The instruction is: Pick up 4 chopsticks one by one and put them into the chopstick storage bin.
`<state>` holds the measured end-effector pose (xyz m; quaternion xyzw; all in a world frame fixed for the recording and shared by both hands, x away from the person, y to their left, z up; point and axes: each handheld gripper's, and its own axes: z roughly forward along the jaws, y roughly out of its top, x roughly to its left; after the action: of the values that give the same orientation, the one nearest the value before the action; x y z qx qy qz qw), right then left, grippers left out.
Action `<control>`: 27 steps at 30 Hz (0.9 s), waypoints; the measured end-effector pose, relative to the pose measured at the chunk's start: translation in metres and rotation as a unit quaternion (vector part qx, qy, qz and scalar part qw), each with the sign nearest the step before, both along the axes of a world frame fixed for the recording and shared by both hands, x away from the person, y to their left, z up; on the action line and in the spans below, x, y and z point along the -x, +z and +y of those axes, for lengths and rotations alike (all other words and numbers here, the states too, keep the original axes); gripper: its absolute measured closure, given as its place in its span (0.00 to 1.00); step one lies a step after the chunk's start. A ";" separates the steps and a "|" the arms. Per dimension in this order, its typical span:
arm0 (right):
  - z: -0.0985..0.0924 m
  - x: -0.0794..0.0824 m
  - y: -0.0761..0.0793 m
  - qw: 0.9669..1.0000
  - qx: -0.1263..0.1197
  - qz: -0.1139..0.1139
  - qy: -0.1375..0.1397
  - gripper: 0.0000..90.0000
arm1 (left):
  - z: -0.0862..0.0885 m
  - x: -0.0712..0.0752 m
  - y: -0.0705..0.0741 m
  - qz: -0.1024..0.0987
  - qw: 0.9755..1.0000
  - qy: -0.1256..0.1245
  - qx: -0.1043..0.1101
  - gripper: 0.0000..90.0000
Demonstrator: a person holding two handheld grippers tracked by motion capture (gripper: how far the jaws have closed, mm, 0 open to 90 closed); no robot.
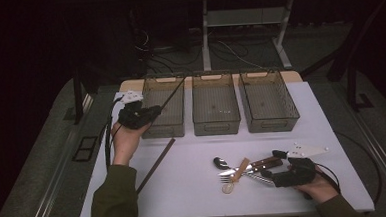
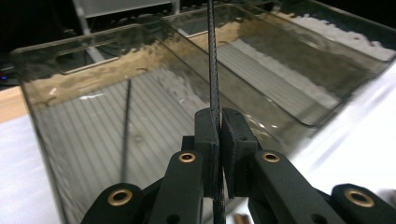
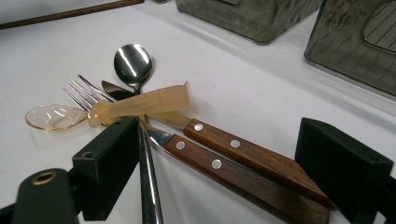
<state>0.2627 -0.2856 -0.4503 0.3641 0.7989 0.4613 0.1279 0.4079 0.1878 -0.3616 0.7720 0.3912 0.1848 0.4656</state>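
The left gripper (image 1: 153, 112) is clamping a thin black chopstick (image 1: 172, 92), holding it slanted over the leftmost bin (image 1: 165, 126). The right gripper (image 1: 270, 173) is resting on the bench (image 1: 195, 188), jaws apart around two wooden-handled knives (image 1: 264, 163).

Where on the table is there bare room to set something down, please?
The white table is bare along the near edge, between the brown chopstick and the cutlery pile, and in the strip before the three bins. It is crowded around the pile, where the right gripper sits open. The left gripper holds a black chopstick over the left bin.
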 end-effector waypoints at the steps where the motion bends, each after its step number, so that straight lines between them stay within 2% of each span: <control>1: 0.000 0.000 0.000 1.000 0.000 0.000 0.000 0.15 | 0.001 -0.003 0.000 -0.002 1.000 0.004 0.002 0.95; 3: 0.000 0.000 0.000 1.000 0.000 0.000 -0.001 0.15 | 0.003 -0.008 -0.001 -0.003 1.000 0.012 0.006 0.95; 6: 0.000 0.000 0.000 1.000 -0.002 0.002 -0.002 0.15 | 0.005 -0.015 -0.003 -0.006 1.000 0.025 -0.011 0.95; 10: 0.001 0.000 0.000 1.000 -0.001 0.001 -0.004 0.15 | 0.007 -0.024 -0.011 0.000 0.999 0.035 -0.003 0.95; 14: 0.001 0.001 0.000 1.000 -0.003 0.003 -0.005 0.15 | 0.006 -0.032 -0.021 0.008 0.999 0.041 -0.017 0.95; 16: 0.001 0.000 -0.001 1.000 -0.003 0.003 -0.006 0.15 | 0.005 -0.034 -0.026 0.014 0.999 0.044 -0.020 0.95; 23: 0.001 0.000 -0.001 1.000 -0.002 0.005 -0.007 0.15 | 0.001 -0.038 -0.038 0.031 0.997 0.043 -0.052 0.95; 27: 0.002 0.001 -0.001 1.000 -0.003 0.003 -0.007 0.15 | 0.002 -0.038 -0.039 0.037 0.997 0.046 -0.052 0.95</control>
<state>0.2618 -0.2840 -0.4512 0.3717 0.7953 0.4615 0.1277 0.4462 0.1896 -0.4007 0.7828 0.4327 0.1973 0.4013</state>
